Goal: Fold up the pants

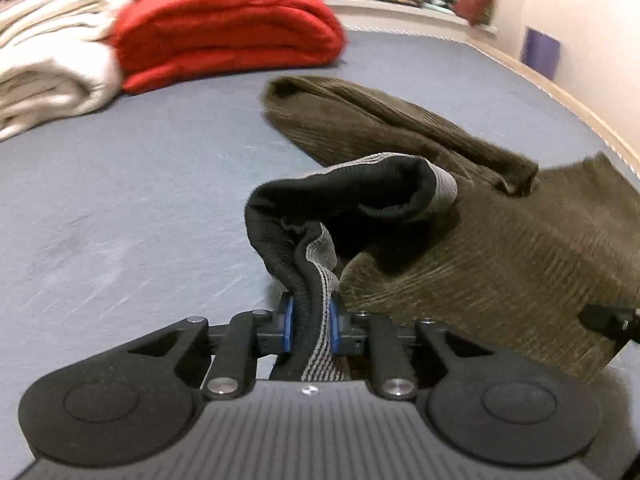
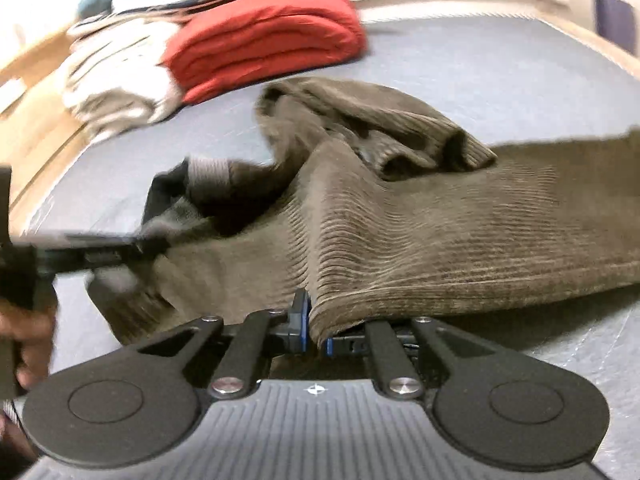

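Left gripper [image 1: 311, 326]: blue pads clamped on the waistband [image 1: 316, 300], a thick black-and-grey ribbed elastic roll; no gap shows.
Right gripper [image 2: 316, 328]: pinched on a draped edge of the pants [image 2: 460, 232]; only a thin fold sits between the pads.
Risk, near: that shallow fold could slip free if the cloth is tugged, dropping one side.
Pants: brown corduroy, fine ridges, soft and heavy, lying on the bed between both tools.
Risk, middle: the far leg [image 1: 360, 120] is bunched and twisted; lifting now would likely fold creases in.
Bed sheet [image 1: 140, 200]: smooth grey-blue.
Beyond: folded red blanket [image 1: 224, 32] and cream blanket [image 1: 48, 68], plump stacks.
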Motion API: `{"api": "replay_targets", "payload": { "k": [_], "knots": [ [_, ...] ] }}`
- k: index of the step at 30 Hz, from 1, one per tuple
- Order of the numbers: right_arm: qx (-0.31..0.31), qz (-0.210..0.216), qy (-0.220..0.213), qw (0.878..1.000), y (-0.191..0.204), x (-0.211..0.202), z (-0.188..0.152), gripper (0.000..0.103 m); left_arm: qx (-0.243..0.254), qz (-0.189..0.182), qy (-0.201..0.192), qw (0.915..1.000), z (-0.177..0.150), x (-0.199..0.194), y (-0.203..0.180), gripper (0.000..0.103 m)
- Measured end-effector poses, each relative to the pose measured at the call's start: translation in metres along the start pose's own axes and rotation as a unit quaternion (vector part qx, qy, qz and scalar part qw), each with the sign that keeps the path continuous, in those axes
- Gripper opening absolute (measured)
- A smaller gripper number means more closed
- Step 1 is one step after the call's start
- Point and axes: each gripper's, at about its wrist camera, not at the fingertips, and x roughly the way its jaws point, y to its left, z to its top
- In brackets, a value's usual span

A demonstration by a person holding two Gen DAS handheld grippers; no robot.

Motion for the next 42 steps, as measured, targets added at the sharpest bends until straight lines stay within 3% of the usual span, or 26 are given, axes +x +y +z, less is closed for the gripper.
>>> {"api": "replay_targets", "payload": {
  "k": [3, 6, 10, 12, 13, 14, 16, 18, 22, 25, 27, 29, 31, 33, 36, 42],
  "knots": [
    [-0.053, 0.034, 0.009, 0.998, 0.035, -0.021, -0.014, 0.008, -0.037, 0.041, 0.012, 0.9984, -0.022, -0.047, 0.037, 0.016],
    [-0.132, 0.083, 0.028, 0.987, 0.094, -0.038, -0.044, 0.008, -0.083, 0.094, 0.036, 0.9915, -0.061, -0.089, 0.077, 0.015],
    [-0.177, 0.148, 0.08, 0.97, 0.157, -0.043, -0.095, 0.009, -0.138, 0.168, 0.086, 0.9723, -0.11, -0.106, 0.104, 0.025],
    [-0.207, 0.128, 0.098, 0.965, 0.171, -0.039, -0.114, 0.013, -0.147, 0.205, 0.067, 0.9654, -0.112, -0.117, 0.101, 0.026],
    [-0.213, 0.113, 0.112, 0.964, 0.169, -0.037, -0.117, 0.014, -0.138, 0.211, 0.041, 0.9669, -0.107, -0.126, 0.094, 0.034],
    [-0.195, 0.112, 0.13, 0.966, 0.161, -0.035, -0.114, 0.014, -0.126, 0.209, 0.009, 0.9697, -0.101, -0.136, 0.085, 0.045],
    [-0.151, 0.125, 0.148, 0.969, 0.139, -0.041, -0.097, 0.017, -0.115, 0.176, -0.038, 0.9769, -0.092, -0.151, 0.061, 0.056],
    [-0.141, 0.137, 0.139, 0.971, 0.12, -0.058, -0.075, 0.022, -0.127, 0.127, -0.044, 0.9827, -0.089, -0.154, 0.039, 0.06],
    [-0.155, 0.119, 0.045, 0.98, 0.068, -0.112, -0.031, 0.037, -0.137, 0.068, -0.02, 0.988, -0.093, -0.151, -0.017, 0.06],
    [-0.156, 0.065, -0.031, 0.985, 0.01, -0.139, 0.002, 0.046, -0.149, 0.057, 0.003, 0.9872, -0.094, -0.141, -0.052, 0.06],
    [-0.148, 0.007, -0.06, 0.987, -0.034, -0.142, 0.016, 0.046, -0.136, 0.061, 0.009, 0.9887, -0.097, -0.137, -0.067, 0.06],
    [-0.136, -0.05, -0.068, 0.987, -0.072, -0.133, 0.023, 0.046, -0.125, 0.076, 0.018, 0.989, -0.099, -0.131, -0.082, 0.06],
    [-0.112, -0.109, -0.064, 0.986, -0.112, -0.124, 0.021, 0.046, -0.131, 0.063, 0.028, 0.9889, -0.107, -0.129, -0.076, 0.06],
    [-0.065, -0.141, -0.062, 0.986, -0.144, -0.117, 0.012, 0.045, -0.143, 0.054, 0.037, 0.9876, -0.104, -0.121, -0.072, 0.06],
    [0.015, -0.138, -0.066, 0.988, -0.172, -0.114, 0.01, 0.043, -0.138, 0.056, 0.045, 0.9878, -0.098, -0.109, -0.073, 0.06],
    [0.022, -0.153, -0.052, 0.987, -0.184, -0.106, 0.008, 0.043, -0.149, 0.056, 0.067, 0.985, -0.096, -0.097, -0.07, 0.06]
  ]
}}
